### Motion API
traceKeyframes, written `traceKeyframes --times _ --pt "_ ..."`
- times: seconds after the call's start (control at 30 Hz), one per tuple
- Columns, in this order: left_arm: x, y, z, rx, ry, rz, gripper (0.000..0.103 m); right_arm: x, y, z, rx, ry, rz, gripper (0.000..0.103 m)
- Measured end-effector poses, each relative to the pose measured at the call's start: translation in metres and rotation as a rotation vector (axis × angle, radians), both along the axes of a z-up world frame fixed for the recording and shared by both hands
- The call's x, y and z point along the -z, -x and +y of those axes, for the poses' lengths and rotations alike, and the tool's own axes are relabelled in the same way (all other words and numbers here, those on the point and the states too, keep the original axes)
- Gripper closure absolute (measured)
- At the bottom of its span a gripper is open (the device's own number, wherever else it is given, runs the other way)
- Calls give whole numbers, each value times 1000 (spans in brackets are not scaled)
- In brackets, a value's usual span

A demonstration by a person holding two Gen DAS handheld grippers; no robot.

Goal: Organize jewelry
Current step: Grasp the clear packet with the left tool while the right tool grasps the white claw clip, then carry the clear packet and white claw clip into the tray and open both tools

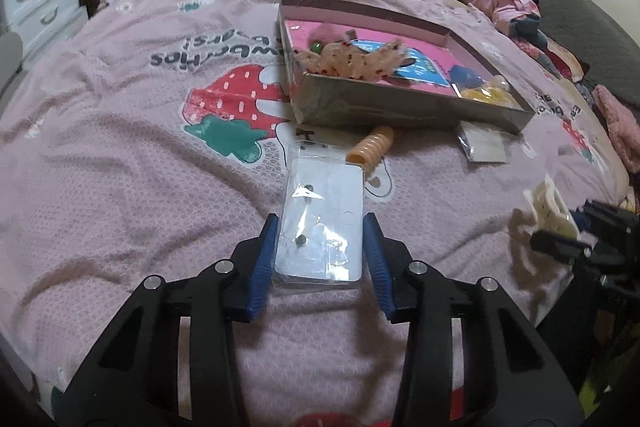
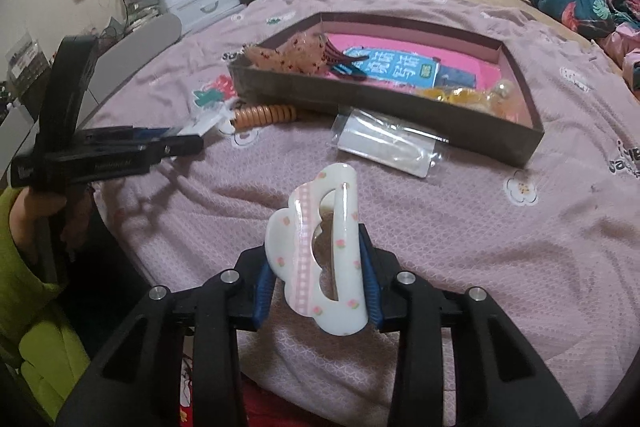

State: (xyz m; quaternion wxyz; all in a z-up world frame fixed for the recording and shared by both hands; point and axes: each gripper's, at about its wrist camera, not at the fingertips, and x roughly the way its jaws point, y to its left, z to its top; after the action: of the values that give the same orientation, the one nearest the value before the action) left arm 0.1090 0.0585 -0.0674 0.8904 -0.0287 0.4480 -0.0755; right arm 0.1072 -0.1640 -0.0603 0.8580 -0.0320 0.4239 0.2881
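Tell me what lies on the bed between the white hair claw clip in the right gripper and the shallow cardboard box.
In the right wrist view, a clear plastic packet lies between the white hair claw clip and the cardboard box.

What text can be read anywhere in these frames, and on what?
"wberries" and "bears!": upside down on the bedspread, the start hidden behind the box.
Blue card in the box: large white Chinese characters, not surely readable.
Small print on the left gripper body: too blurred to read.
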Motion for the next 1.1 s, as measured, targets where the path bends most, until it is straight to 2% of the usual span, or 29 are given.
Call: traceKeyframes --times 0.4,0.6,1.1 --pt "-46 18 -13 32 23 -103 69 -22 7 -1 -21 -45 -40 68" --pt "-60 11 -25 56 41 -131 69 -34 -3 -20 40 -61 -55 68" --pt "-73 -14 -58 116 78 -153 69 -56 -27 -77 208 -79 -98 68"
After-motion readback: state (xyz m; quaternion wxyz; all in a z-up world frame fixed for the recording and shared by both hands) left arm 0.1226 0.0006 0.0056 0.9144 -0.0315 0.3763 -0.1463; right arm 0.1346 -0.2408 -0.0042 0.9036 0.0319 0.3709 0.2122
